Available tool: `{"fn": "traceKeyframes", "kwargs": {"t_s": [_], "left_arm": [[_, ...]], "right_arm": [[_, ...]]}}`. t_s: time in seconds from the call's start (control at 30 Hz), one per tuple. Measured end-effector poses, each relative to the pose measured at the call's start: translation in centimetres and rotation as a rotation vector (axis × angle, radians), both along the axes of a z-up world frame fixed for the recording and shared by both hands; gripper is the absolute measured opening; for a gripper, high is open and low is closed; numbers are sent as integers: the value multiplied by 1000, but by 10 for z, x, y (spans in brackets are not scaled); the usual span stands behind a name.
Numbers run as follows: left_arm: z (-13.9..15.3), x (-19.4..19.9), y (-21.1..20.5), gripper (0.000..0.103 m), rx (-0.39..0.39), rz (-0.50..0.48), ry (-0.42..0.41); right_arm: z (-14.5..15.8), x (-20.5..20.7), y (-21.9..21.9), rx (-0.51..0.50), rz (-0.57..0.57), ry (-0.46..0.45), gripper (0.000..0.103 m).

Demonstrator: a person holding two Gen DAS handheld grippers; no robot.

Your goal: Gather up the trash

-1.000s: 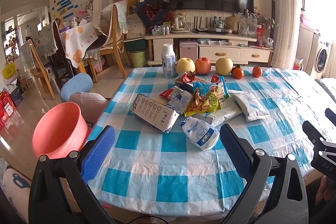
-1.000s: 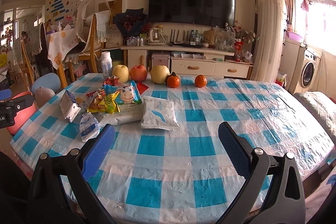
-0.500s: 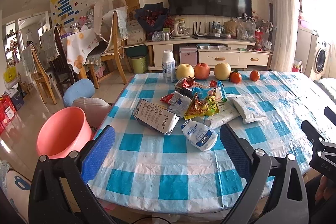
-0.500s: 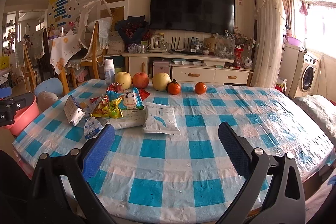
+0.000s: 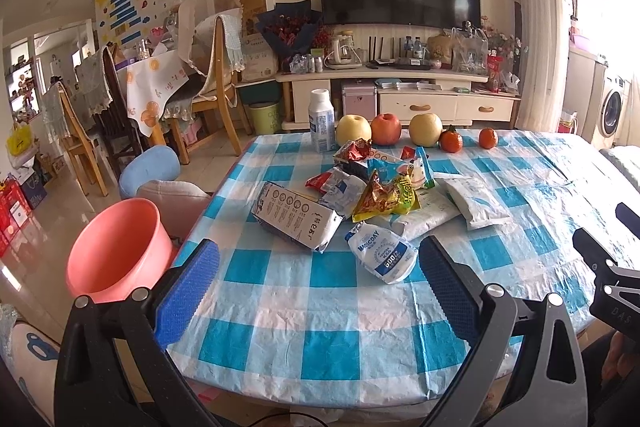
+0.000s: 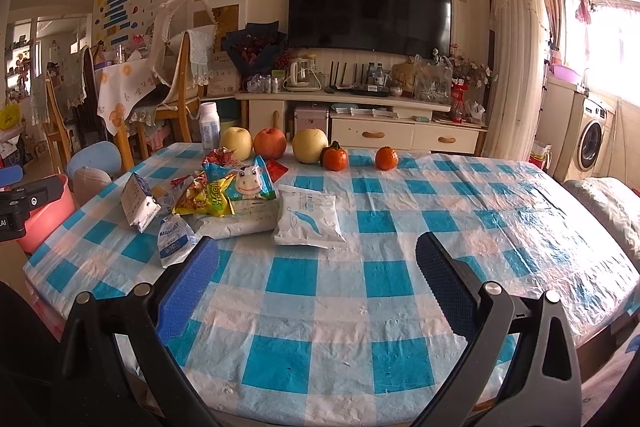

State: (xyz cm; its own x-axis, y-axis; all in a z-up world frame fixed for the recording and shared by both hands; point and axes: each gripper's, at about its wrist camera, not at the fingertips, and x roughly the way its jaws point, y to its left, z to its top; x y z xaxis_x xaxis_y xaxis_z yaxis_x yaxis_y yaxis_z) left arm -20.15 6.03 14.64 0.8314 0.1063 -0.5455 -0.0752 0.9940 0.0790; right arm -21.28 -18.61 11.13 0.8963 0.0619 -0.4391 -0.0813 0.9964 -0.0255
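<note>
The left tool (image 5: 318,277) stands with its blue pads wide apart and grips nothing. The right tool (image 6: 316,273) is likewise spread and empty. Both hover over the near edge of the worktop (image 5: 320,307).

The trash lies in one cluster ahead of both tools, toward the far left part of the worktop. Nearest the left tool is the white-and-blue pouch (image 5: 382,257), straight ahead and slightly right of its centre line; its long axis runs diagonally, from far-left to near-right. Just beside it, to the left, lies the flattened carton (image 5: 296,217), long axis also diagonal. Behind them lie the yellow snack bag (image 5: 386,197) and further wrappers. In the right wrist view the white packet (image 6: 308,223) lies ahead and left of the right tool.

Judgement: the left tool is nearer the pouch and carton; the right tool is nearer the white packet.

The pink bucket (image 5: 114,247) stands off the worktop's left edge, just beside the left tool. Its visible interior appears empty.
</note>
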Motion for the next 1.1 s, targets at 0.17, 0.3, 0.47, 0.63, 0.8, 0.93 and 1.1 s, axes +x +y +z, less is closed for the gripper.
{"fn": "traceKeyframes", "kwargs": {"t_s": [0.17, 0.3, 0.47, 0.63, 0.8, 0.93, 1.1], "left_arm": [[-6, 5, 1, 98, -2, -5, 21], [-13, 8, 1, 98, 0, -9, 35], [-23, 13, 0, 98, 2, -18, 58], [-35, 20, -1, 98, 2, -22, 82], [-47, 27, 1, 98, 3, -26, 105], [-55, 32, 2, 98, -4, -28, 123], [-64, 39, 8, 98, -22, -30, 144]], "right_arm": [[-5, 7, -3, 15, 14, 30, 100], [-11, 13, -3, 15, 17, 61, 100], [-18, 19, -5, 17, 14, 94, 100], [-22, 25, -6, 37, 25, 115, 100], [-27, 33, -1, 21, 41, 130, 100], [-32, 36, 8, -9, 64, 134, 100], [-36, 42, 17, -41, 83, 140, 100]]}}
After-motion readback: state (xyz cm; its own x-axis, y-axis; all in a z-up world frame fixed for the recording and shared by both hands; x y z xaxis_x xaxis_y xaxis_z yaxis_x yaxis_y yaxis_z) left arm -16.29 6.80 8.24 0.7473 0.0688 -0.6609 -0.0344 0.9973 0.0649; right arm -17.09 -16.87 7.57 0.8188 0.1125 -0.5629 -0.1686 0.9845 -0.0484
